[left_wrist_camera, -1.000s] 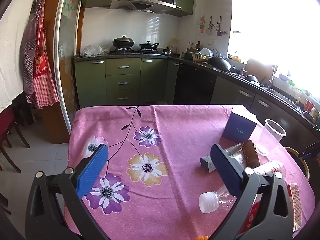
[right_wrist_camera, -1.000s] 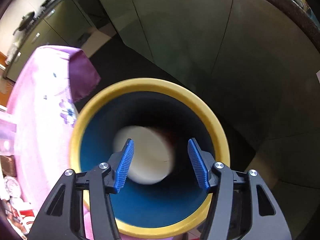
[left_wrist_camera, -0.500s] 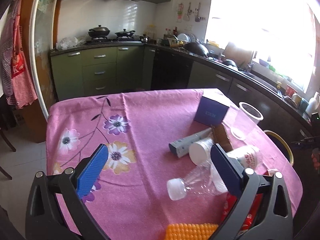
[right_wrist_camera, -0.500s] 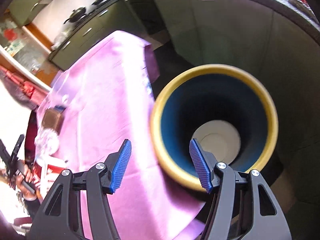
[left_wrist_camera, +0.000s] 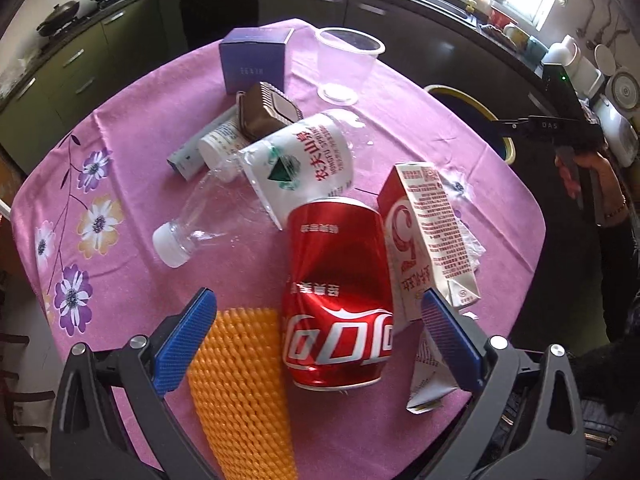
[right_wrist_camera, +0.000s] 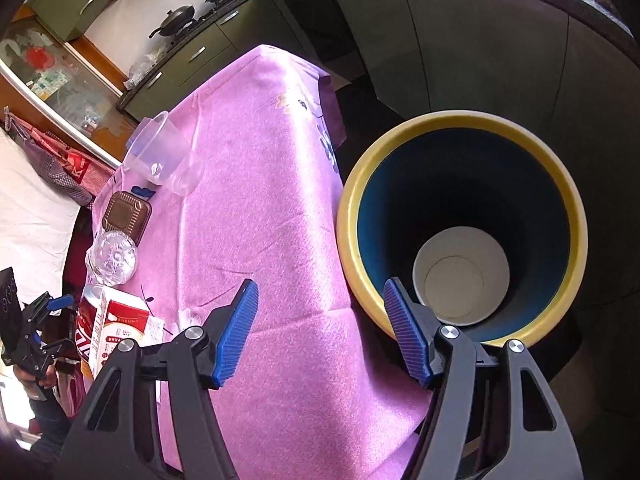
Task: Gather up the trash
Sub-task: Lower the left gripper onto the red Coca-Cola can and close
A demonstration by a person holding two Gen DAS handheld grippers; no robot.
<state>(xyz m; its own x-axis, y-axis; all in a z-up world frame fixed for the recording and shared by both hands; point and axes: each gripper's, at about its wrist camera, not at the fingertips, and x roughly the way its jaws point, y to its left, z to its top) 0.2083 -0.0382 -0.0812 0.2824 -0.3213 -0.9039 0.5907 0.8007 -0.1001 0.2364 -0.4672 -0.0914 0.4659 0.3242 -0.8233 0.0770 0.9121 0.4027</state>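
Since a second ago my left gripper (left_wrist_camera: 318, 332) has swung down from a level look across the kitchen to hang right over the litter, and my right gripper (right_wrist_camera: 320, 330) has drawn back from over the bin's mouth toward the table edge.

I hold the left one wide open, its blue pads straddling the red cola can (left_wrist_camera: 338, 292), because that can lies nearest and, I judge, is the next piece to take. Nothing is between the pads yet. The right one is also open and empty, having nothing left to carry; the white paper cup (right_wrist_camera: 460, 276) already sits at the bottom of the yellow-rimmed bin (right_wrist_camera: 464, 120), which stands on the floor just beside the table's pink cloth (right_wrist_camera: 264, 184).

The can lies on its side, dented across the middle, its shiny skin creased. Touching it on one side is a red-and-white carton (left_wrist_camera: 424, 236), on the other an orange foam net (left_wrist_camera: 240, 392). Beyond lie a crushed clear bottle (left_wrist_camera: 208, 216), a labelled paper cup (left_wrist_camera: 304, 164), a brown tray (left_wrist_camera: 266, 110), a purple box (left_wrist_camera: 254, 60) and a clear plastic cup (left_wrist_camera: 346, 64).
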